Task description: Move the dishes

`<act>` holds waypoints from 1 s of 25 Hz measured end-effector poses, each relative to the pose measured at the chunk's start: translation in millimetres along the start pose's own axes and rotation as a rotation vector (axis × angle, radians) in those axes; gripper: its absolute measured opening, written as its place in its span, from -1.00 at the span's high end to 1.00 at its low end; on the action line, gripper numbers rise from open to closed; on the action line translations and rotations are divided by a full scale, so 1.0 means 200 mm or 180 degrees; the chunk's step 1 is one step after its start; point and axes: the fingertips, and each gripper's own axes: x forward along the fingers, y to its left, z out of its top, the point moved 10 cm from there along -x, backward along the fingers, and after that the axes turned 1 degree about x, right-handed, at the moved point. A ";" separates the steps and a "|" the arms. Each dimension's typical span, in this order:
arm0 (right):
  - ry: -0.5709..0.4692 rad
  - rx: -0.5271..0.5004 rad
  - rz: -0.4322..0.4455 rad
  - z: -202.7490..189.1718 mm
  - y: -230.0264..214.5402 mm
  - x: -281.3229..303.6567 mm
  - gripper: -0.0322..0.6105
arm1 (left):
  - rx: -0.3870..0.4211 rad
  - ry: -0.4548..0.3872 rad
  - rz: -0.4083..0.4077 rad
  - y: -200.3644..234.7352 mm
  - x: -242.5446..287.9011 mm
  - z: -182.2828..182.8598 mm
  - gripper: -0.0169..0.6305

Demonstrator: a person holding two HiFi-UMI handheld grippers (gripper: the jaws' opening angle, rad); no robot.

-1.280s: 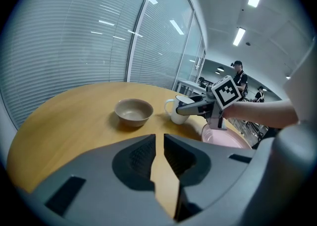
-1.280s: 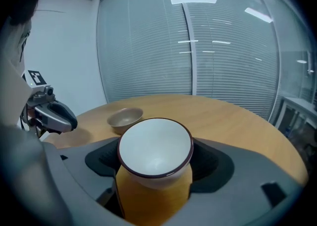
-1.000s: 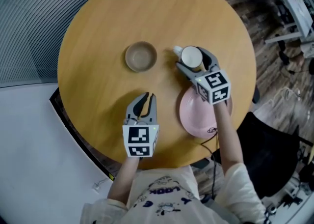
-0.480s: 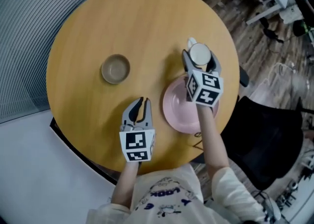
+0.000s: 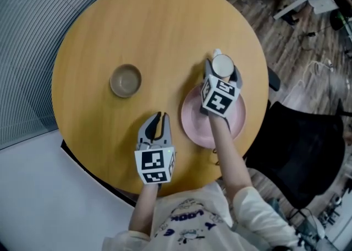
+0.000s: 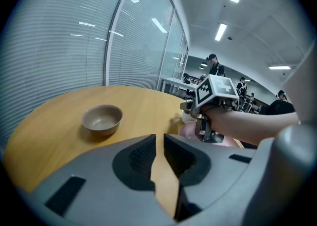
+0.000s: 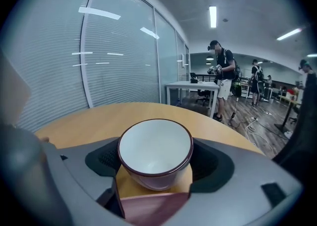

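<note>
White with a dark red rim, the cup (image 7: 155,146) sits between the jaws of the right gripper (image 5: 221,74), which are clenched on its two sides with its mouth upward. The relation that matters is cup to pink plate (image 5: 213,120). The plate lies on the person's side of the cup, directly under the gripper body, and its far rim shows as a pink strip just below the cup in the right gripper view. Bare wood shows beneath the cup itself, so it stands at or just past that rim rather than over the plate's middle. I cannot tell whether it rests on the surface (image 5: 159,29) or hangs just above it. If the cup is meant for the plate, the move is likely a short pull back toward the person.

The left gripper (image 5: 158,121) is near the surface's near edge, jaws drawn nearly together on nothing, only a sliver of wood showing between them. It is the nearer one to the brown bowl (image 5: 125,80), which stands ahead and to its left, well apart from cup and plate.

The surface is a round, pale wooden top. Around it are a glass partition with blinds, ceiling strip lights, a white desk (image 7: 193,87), people standing far off, and a black chair (image 5: 300,151) at the right.
</note>
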 end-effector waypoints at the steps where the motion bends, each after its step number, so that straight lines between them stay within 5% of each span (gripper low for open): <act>1: -0.0020 0.0027 -0.0029 -0.01 0.00 0.00 -0.32 | -0.0006 0.0003 0.0003 0.01 0.00 0.00 0.81; 10: 0.0047 -0.0020 -0.0089 -0.04 -0.02 -0.01 -0.32 | -0.0175 -0.0048 0.0113 0.02 -0.05 -0.02 0.80; 16: -0.0230 -0.0083 -0.0051 0.03 0.01 -0.21 -0.32 | -0.0236 -0.0181 0.0272 0.06 -0.13 0.02 0.80; 25: -0.0429 -0.0324 0.0906 0.13 0.32 -0.57 -0.29 | -0.0433 -0.0537 0.0790 0.24 -0.42 0.08 0.80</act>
